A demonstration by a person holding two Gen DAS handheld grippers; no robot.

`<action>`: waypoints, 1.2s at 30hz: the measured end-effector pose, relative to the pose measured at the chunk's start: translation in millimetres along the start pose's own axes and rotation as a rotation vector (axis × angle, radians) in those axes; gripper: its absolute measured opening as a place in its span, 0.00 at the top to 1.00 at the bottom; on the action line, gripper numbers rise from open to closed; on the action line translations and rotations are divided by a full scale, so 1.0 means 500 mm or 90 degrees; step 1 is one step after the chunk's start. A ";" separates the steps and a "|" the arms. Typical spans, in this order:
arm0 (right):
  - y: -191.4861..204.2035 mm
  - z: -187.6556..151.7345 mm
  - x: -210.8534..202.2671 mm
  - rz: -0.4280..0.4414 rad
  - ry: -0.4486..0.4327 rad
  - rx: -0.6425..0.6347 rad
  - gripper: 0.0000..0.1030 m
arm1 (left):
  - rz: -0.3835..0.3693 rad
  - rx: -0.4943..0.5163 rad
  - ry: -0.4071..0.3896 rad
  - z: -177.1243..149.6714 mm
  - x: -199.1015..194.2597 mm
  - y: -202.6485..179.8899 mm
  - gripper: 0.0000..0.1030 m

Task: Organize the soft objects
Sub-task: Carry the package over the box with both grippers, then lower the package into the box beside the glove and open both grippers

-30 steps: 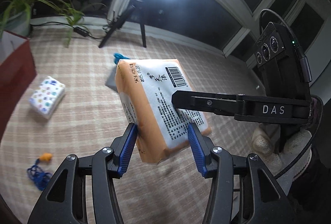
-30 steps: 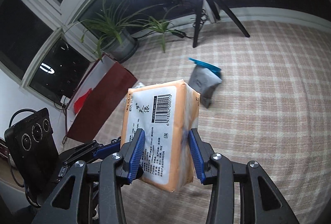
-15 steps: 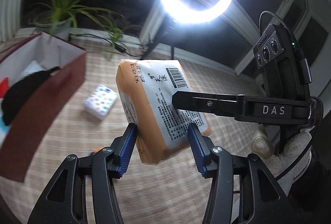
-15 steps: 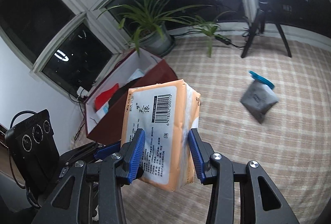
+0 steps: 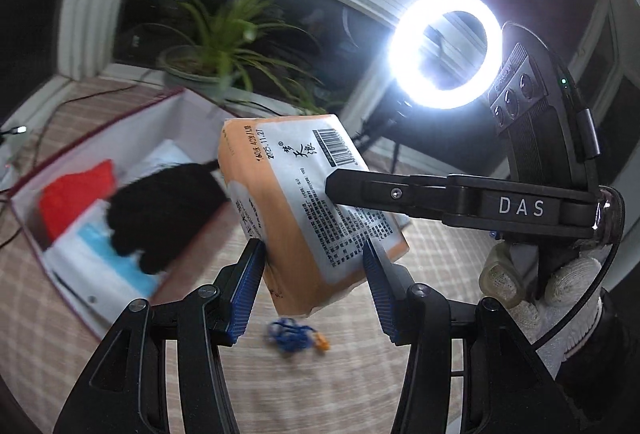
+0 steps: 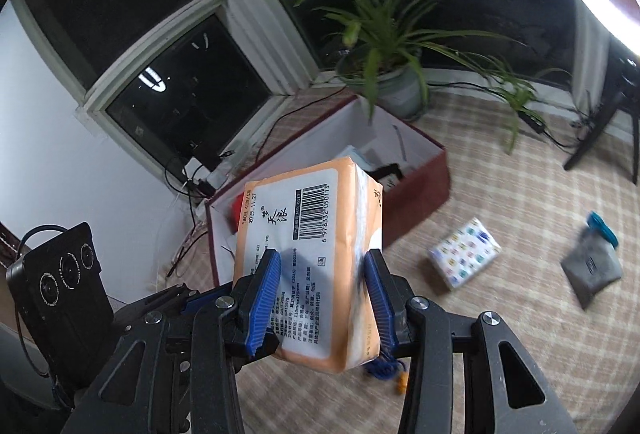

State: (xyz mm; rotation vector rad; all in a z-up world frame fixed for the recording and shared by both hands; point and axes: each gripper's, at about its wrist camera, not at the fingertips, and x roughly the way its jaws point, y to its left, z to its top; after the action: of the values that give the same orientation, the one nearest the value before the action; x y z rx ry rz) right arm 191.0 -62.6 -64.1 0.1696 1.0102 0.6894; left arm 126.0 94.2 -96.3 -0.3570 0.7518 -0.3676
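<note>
Orange tissue pack (image 5: 304, 201), pinched between left claw (image 5: 314, 270) pads, right claw (image 6: 322, 288) clamping it too

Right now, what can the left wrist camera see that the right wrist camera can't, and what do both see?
Only the left wrist view shows the whole ring light, the gloved hand and a black furry item in the box.

Only the right wrist view shows the patterned tissue pack and grey pouch on the rug.

Both show the orange tissue pack, gripped by the left gripper and right gripper, the dark red box and the potted plant.
</note>
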 end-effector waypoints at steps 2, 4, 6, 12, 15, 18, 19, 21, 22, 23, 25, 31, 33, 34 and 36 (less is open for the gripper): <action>0.026 0.016 0.024 0.005 0.005 -0.016 0.61 | 0.010 -0.012 -0.009 0.005 -0.010 0.023 0.53; 0.045 0.029 0.044 0.010 0.010 -0.025 0.61 | 0.019 -0.024 -0.016 0.009 -0.015 0.047 0.53; 0.067 0.042 0.070 0.014 0.018 -0.039 0.61 | 0.029 -0.034 -0.022 0.012 -0.021 0.070 0.53; 0.123 0.075 0.142 0.021 0.041 -0.080 0.61 | 0.057 -0.068 -0.033 0.011 -0.031 0.133 0.53; 0.143 0.086 0.179 0.022 0.055 -0.094 0.61 | 0.070 -0.083 -0.032 0.006 -0.027 0.154 0.53; 0.160 0.093 0.210 0.021 0.065 -0.108 0.61 | 0.080 -0.092 -0.032 0.002 -0.024 0.171 0.53; 0.164 0.096 0.221 0.022 0.069 -0.112 0.61 | 0.084 -0.093 -0.032 0.000 -0.021 0.176 0.53; 0.170 0.102 0.237 0.022 0.072 -0.116 0.61 | 0.087 -0.100 -0.031 -0.003 -0.021 0.188 0.53; 0.171 0.104 0.243 0.023 0.073 -0.117 0.61 | 0.088 -0.104 -0.030 -0.004 -0.019 0.191 0.53; 0.173 0.107 0.252 0.022 0.076 -0.118 0.61 | 0.091 -0.107 -0.029 -0.006 -0.015 0.197 0.53; 0.176 0.112 0.267 0.020 0.081 -0.121 0.61 | 0.095 -0.113 -0.026 -0.007 -0.012 0.204 0.53; 0.176 0.121 0.297 0.018 0.090 -0.126 0.61 | 0.106 -0.120 -0.021 -0.010 -0.007 0.214 0.53; 0.176 0.123 0.301 0.017 0.092 -0.127 0.61 | 0.106 -0.122 -0.020 -0.007 -0.004 0.219 0.53; 0.176 0.123 0.303 0.016 0.092 -0.127 0.61 | 0.107 -0.121 -0.020 -0.008 -0.002 0.219 0.53; 0.174 0.124 0.306 0.016 0.093 -0.126 0.61 | 0.112 -0.118 -0.018 -0.008 -0.002 0.218 0.53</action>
State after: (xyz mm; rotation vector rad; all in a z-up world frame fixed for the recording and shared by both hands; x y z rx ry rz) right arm 255.1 108.4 -103.0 -0.0421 1.0740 0.8286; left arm 143.8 189.7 -146.2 -0.4664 0.7856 -0.1276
